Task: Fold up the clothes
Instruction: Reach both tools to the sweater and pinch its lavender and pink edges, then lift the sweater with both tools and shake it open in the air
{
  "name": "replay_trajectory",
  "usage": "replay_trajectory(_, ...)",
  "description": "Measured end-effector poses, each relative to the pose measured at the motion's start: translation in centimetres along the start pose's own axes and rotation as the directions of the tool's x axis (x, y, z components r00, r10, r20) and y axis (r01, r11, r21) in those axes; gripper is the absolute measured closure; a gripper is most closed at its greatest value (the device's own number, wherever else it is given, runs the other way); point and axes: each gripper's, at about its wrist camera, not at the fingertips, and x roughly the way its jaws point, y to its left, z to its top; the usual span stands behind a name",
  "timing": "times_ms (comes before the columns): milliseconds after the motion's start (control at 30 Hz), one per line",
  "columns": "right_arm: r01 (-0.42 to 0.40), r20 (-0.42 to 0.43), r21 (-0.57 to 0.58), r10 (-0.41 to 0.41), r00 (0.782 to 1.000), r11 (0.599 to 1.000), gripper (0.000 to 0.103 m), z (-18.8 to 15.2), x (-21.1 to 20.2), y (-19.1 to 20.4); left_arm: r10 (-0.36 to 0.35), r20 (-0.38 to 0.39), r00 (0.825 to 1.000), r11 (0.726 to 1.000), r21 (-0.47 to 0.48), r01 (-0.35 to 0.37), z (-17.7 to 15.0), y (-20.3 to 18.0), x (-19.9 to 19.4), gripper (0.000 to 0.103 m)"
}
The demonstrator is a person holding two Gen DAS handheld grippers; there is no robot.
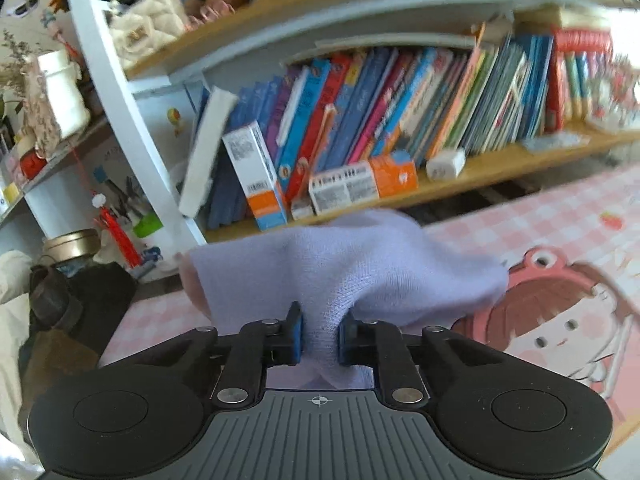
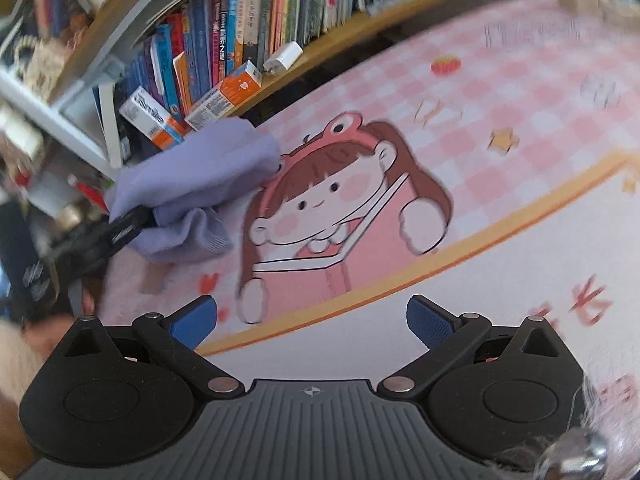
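A lilac knitted garment (image 1: 348,264) hangs bunched from my left gripper (image 1: 320,340), whose blue-padded fingers are shut on a fold of it above the pink mat. In the right wrist view the same garment (image 2: 192,184) droops over the mat's far left, with the left gripper (image 2: 128,224) clamped on it. My right gripper (image 2: 312,320) is open and empty, its blue pads (image 2: 192,324) wide apart, low over the mat's near edge, well to the right of the garment.
A pink checked mat with a cartoon girl (image 2: 328,208) covers the table (image 2: 500,112). A bookshelf of books and small boxes (image 1: 360,120) runs along the far edge. Clutter, a jar and a dark bag (image 1: 68,304) lie at the left.
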Motion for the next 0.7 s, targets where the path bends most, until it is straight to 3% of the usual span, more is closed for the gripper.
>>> replay_trajectory(200, -0.122, -0.018, 0.148, 0.126, 0.992, 0.981, 0.001, 0.6, 1.0, -0.5, -0.080, 0.077, 0.994, 0.996, -0.030, 0.083, -0.4, 1.7, -6.1, 0.090)
replay_trajectory(367, -0.245, -0.029, 0.337, 0.271, 0.962, 0.909, 0.001, 0.3, 1.9, -1.3, -0.122, 0.081, 0.989, 0.989, -0.069, 0.128, -1.6, 2.4, -9.6, 0.090)
replay_trajectory(700, -0.283, -0.108, 0.528, 0.394, 0.913, 0.801, 0.008, -2.0, 4.3, -0.9, -0.154, 0.067, 0.986, 0.982, -0.101, 0.160, -3.5, 3.0, -13.4, 0.090)
